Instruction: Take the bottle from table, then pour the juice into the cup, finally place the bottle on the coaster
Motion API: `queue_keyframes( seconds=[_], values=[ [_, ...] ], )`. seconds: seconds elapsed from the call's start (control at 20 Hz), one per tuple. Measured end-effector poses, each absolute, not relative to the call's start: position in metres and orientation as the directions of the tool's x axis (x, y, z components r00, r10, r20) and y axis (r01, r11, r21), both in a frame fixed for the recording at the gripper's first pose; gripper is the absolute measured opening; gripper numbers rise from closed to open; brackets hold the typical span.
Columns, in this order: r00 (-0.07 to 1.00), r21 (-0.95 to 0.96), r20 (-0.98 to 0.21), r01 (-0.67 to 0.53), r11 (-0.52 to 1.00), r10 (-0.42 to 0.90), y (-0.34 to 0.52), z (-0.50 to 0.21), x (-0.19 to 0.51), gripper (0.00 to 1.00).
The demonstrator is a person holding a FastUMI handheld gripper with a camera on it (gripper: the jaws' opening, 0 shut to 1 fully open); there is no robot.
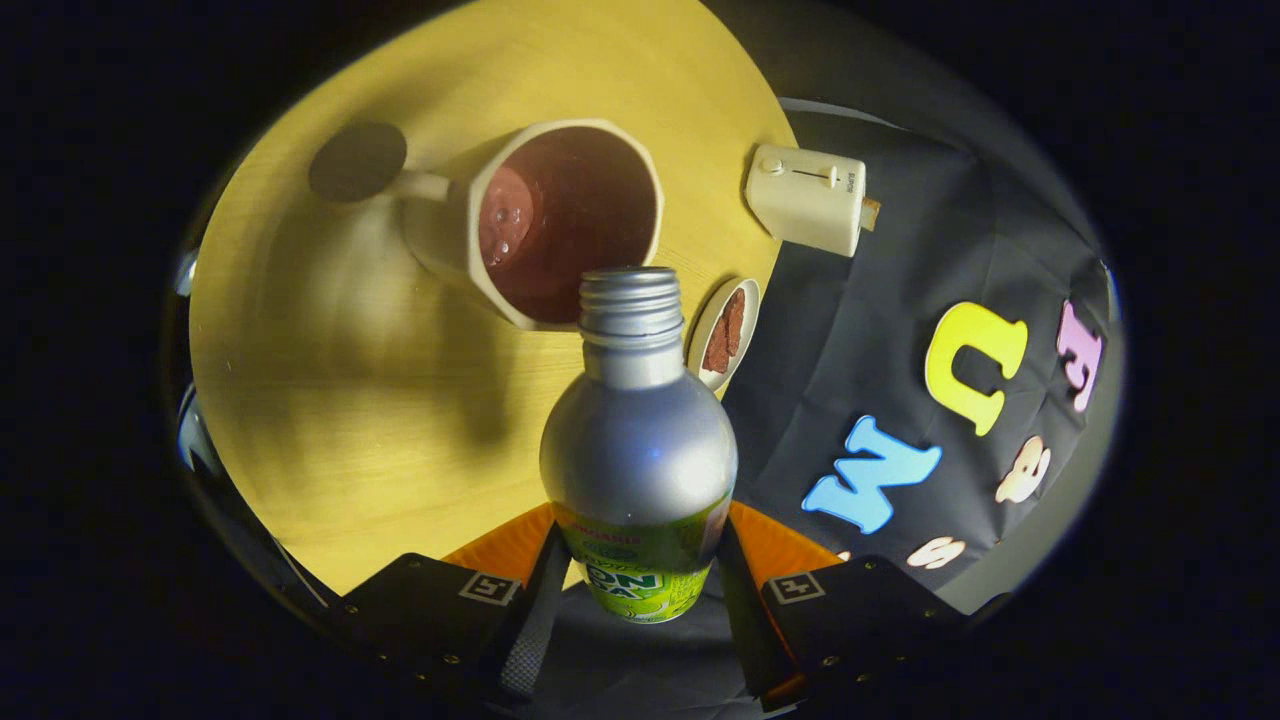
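Note:
A silver bottle (638, 440) with a green label is held between the fingers, my gripper (638, 560) shut on its lower body. It is tipped forward, its open threaded neck right at the near rim of a cream mug (560, 222) with a dark red inside, where a little liquid with bubbles shows. The mug's handle points toward a dark round coaster (357, 160) lying on the wooden table (330, 380) beyond it.
A cream toaster (808, 198) stands at the table's edge beside the mug. A small white plate (725, 332) with a brown piece of food lies just past the bottle's neck. The booth's black cloth wall rises behind them.

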State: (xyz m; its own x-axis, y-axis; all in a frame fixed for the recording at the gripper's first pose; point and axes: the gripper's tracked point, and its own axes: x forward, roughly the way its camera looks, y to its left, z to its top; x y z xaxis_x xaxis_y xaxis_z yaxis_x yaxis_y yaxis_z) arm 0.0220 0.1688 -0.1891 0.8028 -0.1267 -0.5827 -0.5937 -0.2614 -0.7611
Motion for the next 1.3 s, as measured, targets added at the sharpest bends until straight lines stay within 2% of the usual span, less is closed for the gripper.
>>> queue_keyframes(
  seconds=[0.65, 0.85, 1.3],
  values=[
    [0.711, -0.692, -0.703, -0.686, 0.223, 0.008, 0.152, -0.219, 0.007, 0.75],
    [0.678, -0.573, -0.728, -0.682, 0.455, 0.099, 0.154, -0.222, 0.011, 0.75],
    [0.715, -0.209, -0.618, -0.551, 0.808, 0.327, 0.15, -0.201, 0.062, 0.75]
  ],
)
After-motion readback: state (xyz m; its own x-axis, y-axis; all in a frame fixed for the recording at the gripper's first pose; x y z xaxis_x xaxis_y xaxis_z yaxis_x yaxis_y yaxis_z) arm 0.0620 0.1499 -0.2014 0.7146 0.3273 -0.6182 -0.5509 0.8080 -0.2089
